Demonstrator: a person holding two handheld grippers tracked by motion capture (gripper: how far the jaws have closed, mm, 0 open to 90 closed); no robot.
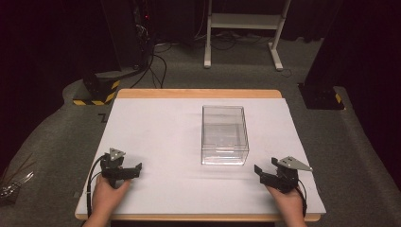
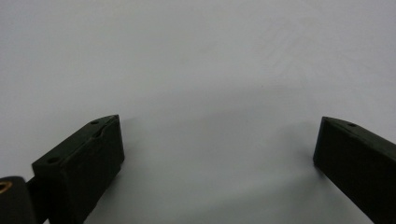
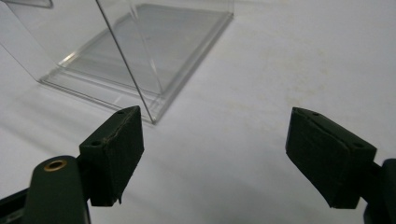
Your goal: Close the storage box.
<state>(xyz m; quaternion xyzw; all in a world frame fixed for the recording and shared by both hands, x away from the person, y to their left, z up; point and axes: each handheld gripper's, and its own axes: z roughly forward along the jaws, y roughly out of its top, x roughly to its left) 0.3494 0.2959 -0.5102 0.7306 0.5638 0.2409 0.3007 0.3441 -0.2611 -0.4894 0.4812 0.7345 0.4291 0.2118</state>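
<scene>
A clear plastic box [image 1: 224,135] stands upright on the white table sheet [image 1: 161,137], a little right of centre; its near corner shows in the right gripper view [image 3: 140,60]. My left gripper [image 1: 130,166] rests low at the front left, open, with bare white sheet between its jaws [image 2: 219,140]. At the front right my right gripper [image 1: 265,169] is open too, just short of the box's near right corner, nothing held [image 3: 212,140]. A hand holds each gripper from the table's near edge.
The sheet lies on a wooden table whose edge [image 1: 198,93] shows at the back. On the floor beyond are a white desk frame [image 1: 243,28], cables and a stand base with yellow-black tape [image 1: 97,92]. Metal pieces [image 1: 12,187] lie at the far left.
</scene>
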